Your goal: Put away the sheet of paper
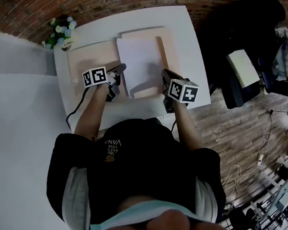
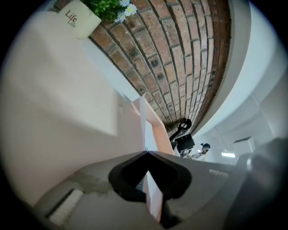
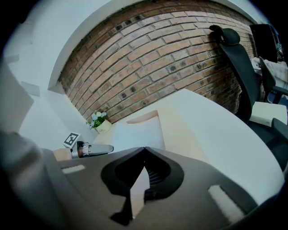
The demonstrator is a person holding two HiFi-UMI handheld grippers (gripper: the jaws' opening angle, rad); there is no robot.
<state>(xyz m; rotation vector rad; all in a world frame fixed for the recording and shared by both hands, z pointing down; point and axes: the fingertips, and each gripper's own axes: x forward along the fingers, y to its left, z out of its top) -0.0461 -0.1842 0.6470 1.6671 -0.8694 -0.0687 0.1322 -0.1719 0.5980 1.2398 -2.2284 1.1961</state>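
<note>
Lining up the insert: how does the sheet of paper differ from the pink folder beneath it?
The sheet of paper is white; the folder is pale pink. The sheet is smaller. The left gripper and right gripper pinch the sheet; the folder lies loose on the table. Both are flat rectangles.

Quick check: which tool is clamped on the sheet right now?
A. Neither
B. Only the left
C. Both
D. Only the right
C: the left tool and the right tool each show jaws together on a thin edge of the sheet, which lies over the folder between them.
</note>
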